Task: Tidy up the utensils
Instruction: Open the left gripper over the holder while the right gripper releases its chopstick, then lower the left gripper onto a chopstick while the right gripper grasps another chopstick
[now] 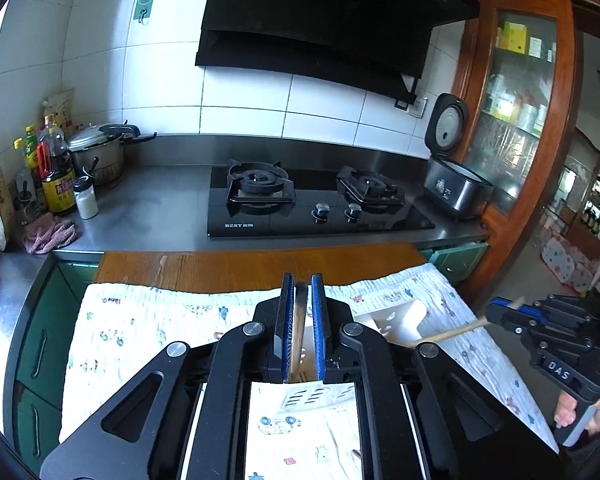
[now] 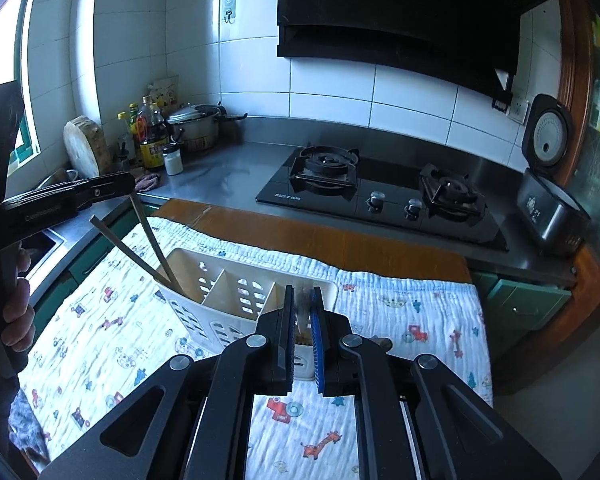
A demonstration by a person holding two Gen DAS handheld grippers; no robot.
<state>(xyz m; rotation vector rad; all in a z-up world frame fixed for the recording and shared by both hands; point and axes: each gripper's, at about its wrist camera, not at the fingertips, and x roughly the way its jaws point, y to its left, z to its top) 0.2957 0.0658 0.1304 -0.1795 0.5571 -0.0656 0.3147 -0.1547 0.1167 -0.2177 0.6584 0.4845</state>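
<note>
Left tool [image 1: 302, 280] clamping chopstick [image 2: 142, 220], right tool [image 2: 304, 292] clamping utensil [image 1: 452, 334]

Two metal chopsticks [image 2: 148, 240] stand in one white utensil caddy [image 2: 228, 300], which has three compartments. One printed cloth [image 2: 400, 312] covers the board, and the hob [image 2: 380, 196] has two burners and two knobs.

White glossy wall tiles [image 2: 332, 84] back a grey steel counter [image 1: 160, 208], a black 2-burner gas hob [image 1: 316, 200] and a black hood [image 1: 320, 20]; daylight enters a left window [image 2: 4, 40].
</note>
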